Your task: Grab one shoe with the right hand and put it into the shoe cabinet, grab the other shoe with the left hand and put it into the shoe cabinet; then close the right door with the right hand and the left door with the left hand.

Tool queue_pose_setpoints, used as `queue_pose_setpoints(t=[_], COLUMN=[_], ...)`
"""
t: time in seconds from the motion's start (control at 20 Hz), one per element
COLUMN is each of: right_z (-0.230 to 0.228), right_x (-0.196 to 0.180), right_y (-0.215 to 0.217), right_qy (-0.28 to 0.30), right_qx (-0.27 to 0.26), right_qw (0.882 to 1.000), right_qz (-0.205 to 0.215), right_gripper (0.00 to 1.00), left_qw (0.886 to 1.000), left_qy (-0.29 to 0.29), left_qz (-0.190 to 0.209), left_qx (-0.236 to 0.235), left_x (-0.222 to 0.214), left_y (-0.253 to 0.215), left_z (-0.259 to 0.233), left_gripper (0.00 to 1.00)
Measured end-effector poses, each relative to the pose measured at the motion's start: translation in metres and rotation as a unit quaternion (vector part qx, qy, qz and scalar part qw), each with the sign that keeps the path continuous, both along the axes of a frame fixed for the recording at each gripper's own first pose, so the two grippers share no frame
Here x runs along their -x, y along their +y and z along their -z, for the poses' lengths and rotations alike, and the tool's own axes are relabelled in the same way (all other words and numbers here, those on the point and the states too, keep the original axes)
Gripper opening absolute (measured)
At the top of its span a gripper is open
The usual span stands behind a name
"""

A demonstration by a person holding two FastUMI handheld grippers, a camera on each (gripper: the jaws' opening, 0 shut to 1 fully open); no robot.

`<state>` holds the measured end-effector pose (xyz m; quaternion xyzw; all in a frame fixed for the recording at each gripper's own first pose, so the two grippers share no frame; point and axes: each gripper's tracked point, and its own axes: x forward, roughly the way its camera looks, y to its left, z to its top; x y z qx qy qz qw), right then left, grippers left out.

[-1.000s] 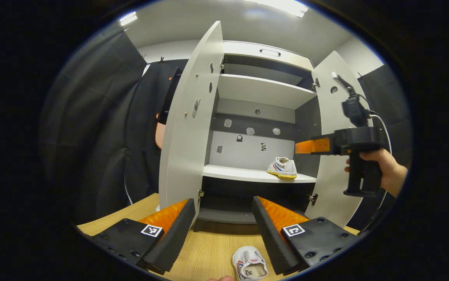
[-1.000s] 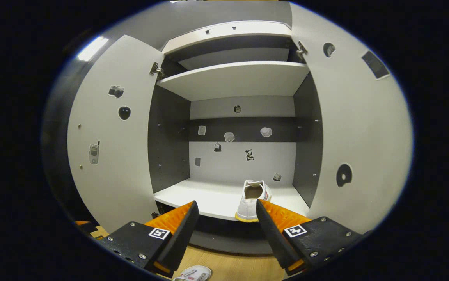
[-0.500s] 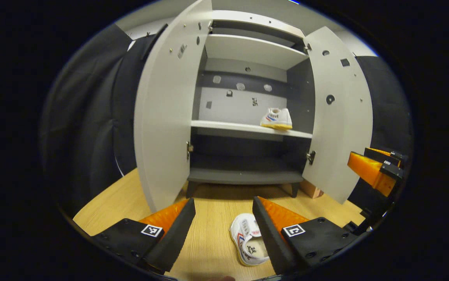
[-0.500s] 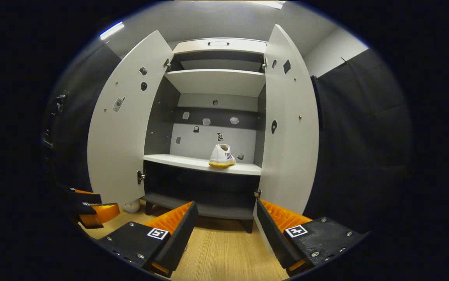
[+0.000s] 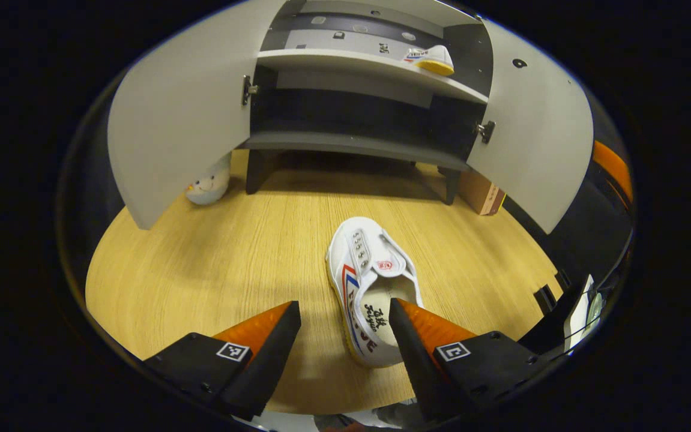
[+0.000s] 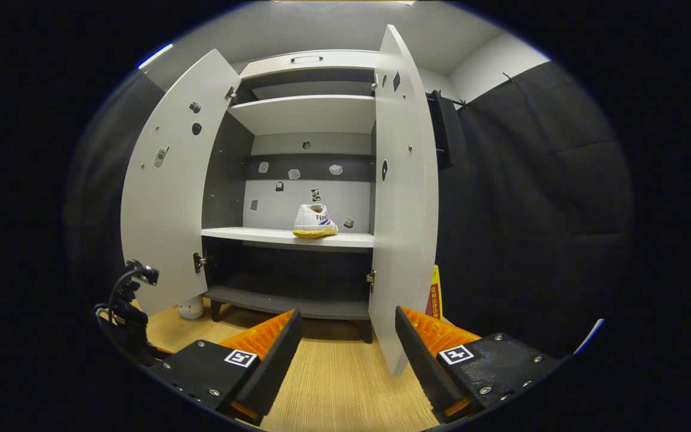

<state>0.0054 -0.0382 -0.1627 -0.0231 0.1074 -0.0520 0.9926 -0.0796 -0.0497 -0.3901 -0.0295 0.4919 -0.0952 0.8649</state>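
A white shoe (image 5: pixel 369 282) with red and blue stripes lies on the wooden floor (image 5: pixel 213 264), toe toward the cabinet. My left gripper (image 5: pixel 344 306) is open just over its heel, and one finger (image 5: pixel 423 327) covers part of the heel opening. The other white shoe (image 5: pixel 432 58) (image 6: pixel 315 221) stands on the cabinet's middle shelf (image 6: pixel 273 235), toward its right end. Both cabinet doors, the left door (image 6: pixel 165 192) and the right door (image 6: pixel 405 198), stand wide open. My right gripper (image 6: pixel 348 315) is open and holds nothing, back from the cabinet and in front of the right door's edge.
A small white toy (image 5: pixel 207 186) sits on the floor under the left door. A cardboard box (image 5: pixel 482 193) stands beside the cabinet's right leg. Part of the other hand-held device (image 6: pixel 126 312) shows at the lower left of the right gripper view.
My left gripper has tilted down and closed in on the floor shoe. My right gripper has drawn back from the shelf shoe and shifted right, still open.
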Motion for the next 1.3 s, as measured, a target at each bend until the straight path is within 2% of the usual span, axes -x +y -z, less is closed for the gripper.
queue_pose_setpoints(t=[0.1,0.25,0.4,0.55,0.65,0.7,0.75,0.85,0.9,0.95,1.1,1.3], right_z=[0.000,-0.006,-0.017,-0.044,-0.068,-0.078,-0.085,-0.094,-0.099,-0.103,-0.106,-0.105], right_x=[-0.001,-0.002,-0.001,-0.001,-0.003,-0.005,-0.007,-0.011,-0.013,-0.014,-0.014,-0.014], right_y=[-0.004,-0.010,-0.014,-0.013,-0.011,-0.010,-0.011,-0.010,-0.009,-0.008,-0.013,-0.014], right_qy=[-0.001,-0.006,-0.012,-0.015,-0.025,-0.028,-0.029,-0.028,-0.031,-0.034,-0.039,-0.045], right_qx=[-0.008,-0.010,-0.006,-0.004,-0.005,-0.006,-0.004,-0.002,-0.005,-0.007,-0.003,0.000], right_qw=[1.000,1.000,1.000,1.000,1.000,1.000,1.000,1.000,1.000,0.999,0.999,0.999], right_qz=[0.003,0.009,0.011,0.007,0.002,0.001,0.002,-0.001,-0.004,-0.005,0.000,0.001], right_gripper=[0.94,0.94,0.94,0.94,0.94,0.94,0.94,0.94,0.94,0.94,0.94,0.94], left_qw=[1.000,0.999,0.999,0.999,0.999,0.998,0.997,0.996,0.995,0.995,0.993,0.986], left_qy=[0.003,-0.011,-0.019,-0.025,-0.045,-0.062,-0.071,-0.083,-0.083,-0.081,-0.085,-0.115], left_qz=[-0.005,-0.024,-0.036,-0.018,0.005,0.014,0.017,-0.001,-0.009,-0.019,-0.061,-0.107], left_qx=[-0.016,-0.027,-0.012,0.005,0.006,-0.011,-0.022,-0.042,-0.048,-0.052,-0.047,-0.055], left_x=[-0.006,-0.031,-0.053,-0.065,-0.072,-0.076,-0.079,-0.083,-0.083,-0.084,-0.075,-0.064], left_y=[0.002,0.007,0.004,-0.007,-0.019,-0.015,-0.011,-0.003,0.003,0.008,0.021,0.042], left_z=[0.017,0.036,0.057,0.070,0.071,0.071,0.071,0.070,0.070,0.069,0.045,-0.031], left_gripper=[0.97,1.00,0.97,0.97,0.85,0.65,0.61,0.39,0.20,0.13,0.10,0.10])
